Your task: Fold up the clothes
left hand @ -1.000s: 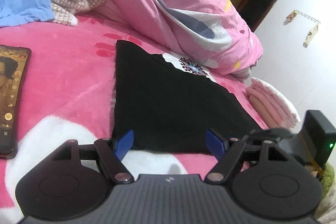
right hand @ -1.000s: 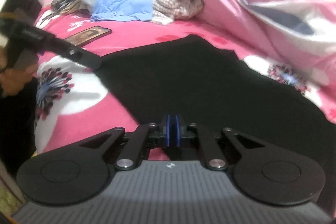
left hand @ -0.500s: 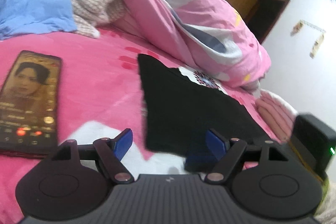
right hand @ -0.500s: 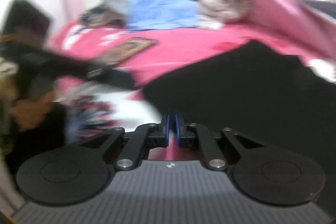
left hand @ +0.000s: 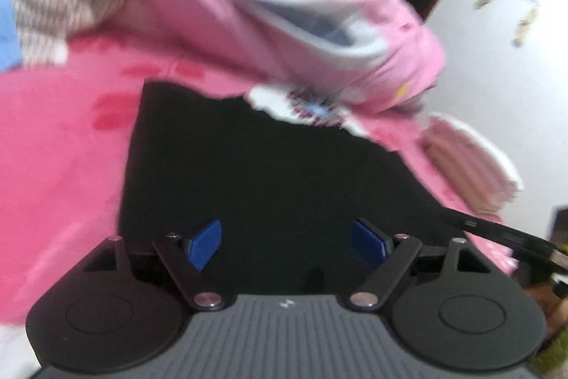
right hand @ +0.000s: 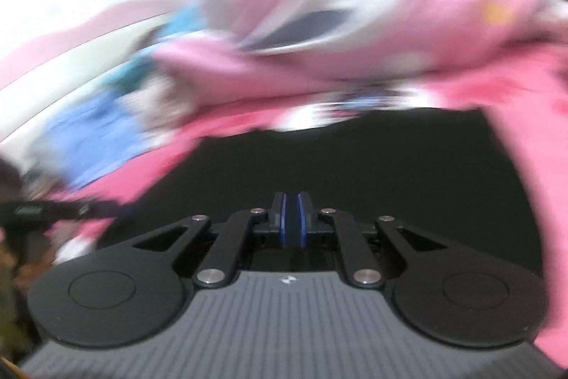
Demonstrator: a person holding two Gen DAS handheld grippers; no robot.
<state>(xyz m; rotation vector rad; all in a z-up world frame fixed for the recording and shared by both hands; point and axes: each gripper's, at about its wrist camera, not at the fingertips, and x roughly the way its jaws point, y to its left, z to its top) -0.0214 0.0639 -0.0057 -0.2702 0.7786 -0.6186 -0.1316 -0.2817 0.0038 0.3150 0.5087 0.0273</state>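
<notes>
Left wrist view: the left gripper [left hand: 285, 242] is hovering with jaws just widened and empty over the flat black fabric garment [left hand: 255, 173] lying on the pink fleece bedspread [left hand: 60, 166].

Right wrist view: the right gripper [right hand: 291, 219] is sweeping, blurred, pads nearly together, seemingly holding nothing. Pinching a hem cleanly would serve best.

I see one black garment [left hand: 269, 173] lying flat on the pink bed cover, plain and dark, no print visible. Its left edge runs straight, its far edge steps up to a corner at far left. Both views are blurred; I cannot make out folds or seams
</notes>
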